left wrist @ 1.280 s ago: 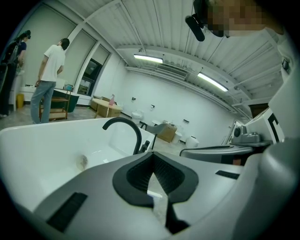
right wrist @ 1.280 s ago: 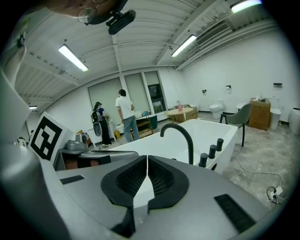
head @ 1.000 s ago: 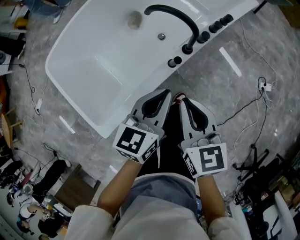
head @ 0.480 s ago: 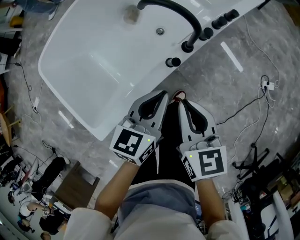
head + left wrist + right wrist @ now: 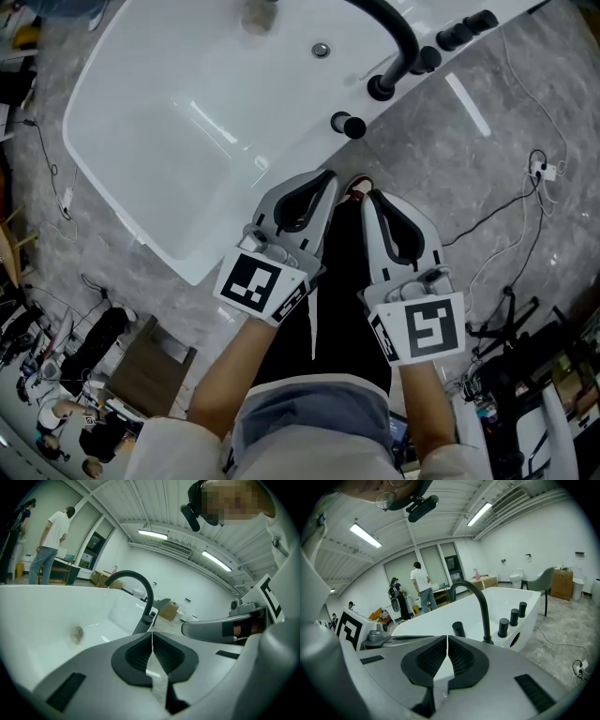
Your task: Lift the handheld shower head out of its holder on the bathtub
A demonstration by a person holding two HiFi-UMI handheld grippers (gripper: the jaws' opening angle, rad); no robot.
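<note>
Though lowering grey left gripper (image 5: pixel 325 176) and right gripper (image 5: pixel 367 196), both clenched empty, leaves black cylindrical shower head (image 5: pixel 352 125) at 12 o'clock untouched.

2 white sleeves (image 5: pixel 164 448), grey-blue top (image 5: pixel 314 417), black trousers (image 5: pixel 342 281).
</note>
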